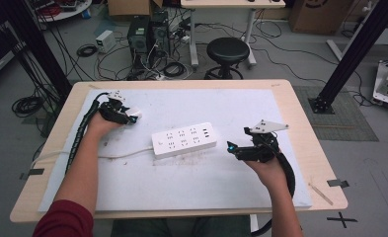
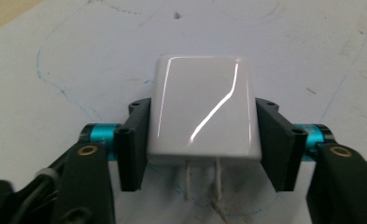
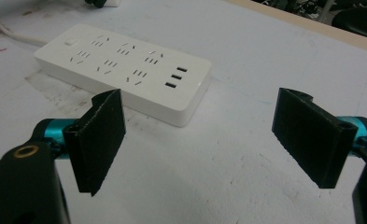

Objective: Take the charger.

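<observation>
A white surface (image 1: 260,177) is seen from above, with a power strip (image 1: 184,139) lying at its middle. The left gripper (image 2: 202,140) is clenched on a white charger (image 2: 203,112) — its two prongs point back toward the camera — held at the far left of the surface, well apart from the strip. The right gripper (image 3: 209,140) is held near the strip's USB end, jaws spread wide and empty. The charger appears grasped but not yet plugged in — carrying it over and inserting it would remain, if that is the aim.
</observation>
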{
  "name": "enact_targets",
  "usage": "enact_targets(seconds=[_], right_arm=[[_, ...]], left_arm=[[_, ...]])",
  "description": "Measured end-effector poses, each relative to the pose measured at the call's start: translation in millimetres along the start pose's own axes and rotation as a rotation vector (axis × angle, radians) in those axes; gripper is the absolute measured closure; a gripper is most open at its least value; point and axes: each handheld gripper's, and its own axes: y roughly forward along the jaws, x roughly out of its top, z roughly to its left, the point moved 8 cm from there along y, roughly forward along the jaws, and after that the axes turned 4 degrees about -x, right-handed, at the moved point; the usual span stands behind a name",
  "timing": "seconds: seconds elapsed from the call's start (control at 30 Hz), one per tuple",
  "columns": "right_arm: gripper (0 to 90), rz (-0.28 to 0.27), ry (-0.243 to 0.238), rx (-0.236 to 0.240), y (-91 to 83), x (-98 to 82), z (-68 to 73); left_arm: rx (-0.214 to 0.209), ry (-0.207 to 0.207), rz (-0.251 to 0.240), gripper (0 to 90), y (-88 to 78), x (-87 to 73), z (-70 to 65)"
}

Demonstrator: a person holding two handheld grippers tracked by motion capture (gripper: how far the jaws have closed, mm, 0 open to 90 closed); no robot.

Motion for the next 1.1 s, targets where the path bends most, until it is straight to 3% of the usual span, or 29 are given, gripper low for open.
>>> enact_targets(seconds=[0.17,0.43,0.57,0.7,0.83,0.87,1.1], right_arm=[[17.6,-0.001,0.002,0.004,0.6,0.2,-0.2],[17.6,-0.004,-0.004,0.014,-3.2,4.4,-0.1],[17.6,-0.014,-0.005,0.028,-5.1,6.7,1.0],[17.6,-0.018,-0.021,0.05,-6.2,7.6,2.8],[17.6,-0.016,-0.021,0.064,-8.2,9.0,4.2],[17.6,-0.019,-0.023,0.069,-9.2,11.3,3.9],[17.6,-0.025,-0.032,0.086,-8.9,16.8,6.4]], left_arm=[[0.021,0.019,0.017,42.4,-1.5,1.1,-1.3],[0.028,0.05,-0.036,42.4,-21.7,14.6,-13.5],[0.029,0.092,-0.093,42.5,-49.6,27.0,-33.3],[0.039,0.106,-0.129,42.5,-72.8,34.0,-51.6],[0.038,0.12,-0.155,42.4,-86.6,35.8,-66.8],[0.027,0.131,-0.173,42.5,-96.6,35.6,-79.7],[0.007,0.176,-0.208,42.4,-119.4,31.5,-113.3]])
